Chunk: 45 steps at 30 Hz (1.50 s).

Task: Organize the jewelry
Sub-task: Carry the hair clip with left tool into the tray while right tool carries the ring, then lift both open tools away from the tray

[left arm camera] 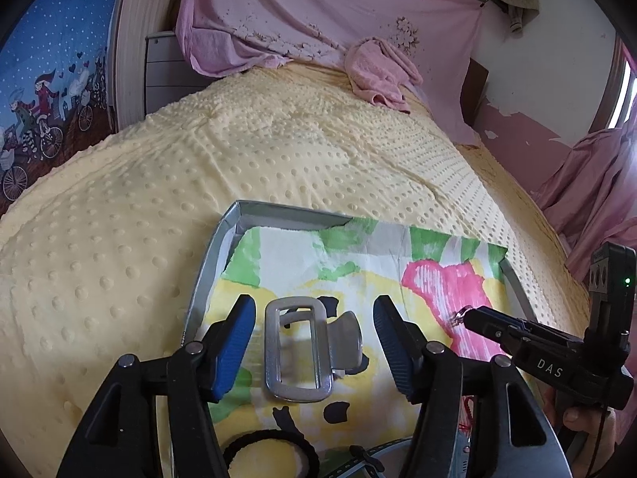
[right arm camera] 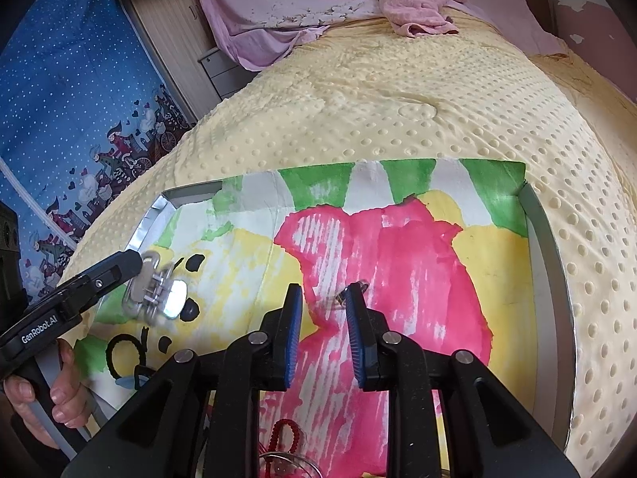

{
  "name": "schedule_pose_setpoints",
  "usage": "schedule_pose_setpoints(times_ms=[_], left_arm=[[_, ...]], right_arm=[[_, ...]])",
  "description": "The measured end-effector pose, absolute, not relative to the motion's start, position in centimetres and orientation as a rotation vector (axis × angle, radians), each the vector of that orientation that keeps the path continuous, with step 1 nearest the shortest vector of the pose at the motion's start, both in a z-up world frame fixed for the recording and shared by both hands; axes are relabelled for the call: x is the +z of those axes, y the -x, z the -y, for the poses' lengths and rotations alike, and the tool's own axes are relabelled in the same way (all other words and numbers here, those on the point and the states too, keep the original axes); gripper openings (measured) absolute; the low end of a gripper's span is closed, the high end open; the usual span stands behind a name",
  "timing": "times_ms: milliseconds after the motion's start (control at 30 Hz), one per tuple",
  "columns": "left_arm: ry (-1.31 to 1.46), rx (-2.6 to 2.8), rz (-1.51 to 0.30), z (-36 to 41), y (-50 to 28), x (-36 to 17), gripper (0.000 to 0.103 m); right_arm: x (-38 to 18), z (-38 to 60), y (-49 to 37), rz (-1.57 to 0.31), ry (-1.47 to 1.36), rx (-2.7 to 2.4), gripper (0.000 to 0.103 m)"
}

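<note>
A silver claw hair clip [left arm camera: 298, 352] sits on the painted paper in the metal tray [left arm camera: 215, 263], between the blue pads of my left gripper [left arm camera: 314, 302]. There is a gap on each side, so that gripper is open. In the right wrist view the clip [right arm camera: 153, 292] looks blurred at the left gripper's tip. My right gripper [right arm camera: 323, 290] stands narrowly open over the pink patch. A small dark, shiny piece of jewelry [right arm camera: 350, 291] lies at the tip of its right finger [right arm camera: 354, 318], and no pad presses on it.
A black hair tie [left arm camera: 270, 450] and a red beaded bracelet [right arm camera: 284, 434] lie at the tray's near end. The tray rests on a yellow dotted blanket [left arm camera: 278, 151], with a pink towel [left arm camera: 378, 71] at the far end. A person's hand [right arm camera: 63, 398] holds the left gripper's handle.
</note>
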<state>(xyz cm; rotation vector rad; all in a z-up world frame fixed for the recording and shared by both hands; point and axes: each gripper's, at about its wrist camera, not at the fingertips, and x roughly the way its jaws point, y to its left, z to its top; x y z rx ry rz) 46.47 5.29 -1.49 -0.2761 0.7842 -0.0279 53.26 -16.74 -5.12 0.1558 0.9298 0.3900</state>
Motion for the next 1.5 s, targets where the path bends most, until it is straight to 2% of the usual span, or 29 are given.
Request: schedule_pose_setpoints(times_ms=[33, 67, 200, 300, 433, 533, 567, 1067, 1300, 1500], left_arm=[[0.279, -0.025, -0.782, -5.3, -46.4, -1.4, 0.059], [0.280, -0.021, -0.782, -5.4, -46.3, -1.4, 0.059], [0.280, 0.001, -0.768, -5.5, -45.9, -1.1, 0.060], [0.277, 0.023, -0.750, -5.8, -45.4, -0.4, 0.066], [0.260, 0.056, -0.713, -6.1, -44.8, 0.8, 0.070], [0.253, 0.099, -0.694, -6.5, -44.4, 1.5, 0.077], [0.254, 0.110, -0.684, -6.7, -44.2, 1.6, 0.078], [0.275, 0.421, -0.538, -11.8, -41.8, 3.9, 0.080], [0.285, 0.502, -0.550, -13.8, -41.6, 3.1, 0.080], [0.310, 0.504, -0.562, -14.2, -41.8, 2.6, 0.080]], right_arm=[[-5.1, 16.8, -53.1, -0.925, -0.158, 0.387, 0.036], [-4.9, 16.8, -53.0, -0.916, -0.163, 0.384, 0.037], [-4.6, 16.9, -52.7, -0.901, -0.180, 0.379, 0.040], [-4.3, 16.8, -52.3, -0.885, -0.175, 0.365, 0.053], [-3.7, 16.7, -52.0, -0.861, -0.174, 0.338, 0.063], [-3.2, 16.5, -51.8, -0.834, -0.164, 0.301, 0.085], [-3.0, 16.3, -51.6, -0.826, -0.158, 0.288, 0.087], [-2.3, 10.5, -53.3, -0.840, -0.074, 0.280, 0.088], [-2.6, 7.4, -53.5, -0.888, -0.001, 0.342, 0.088], [-2.9, 7.3, -55.0, -0.936, -0.102, 0.320, 0.088]])
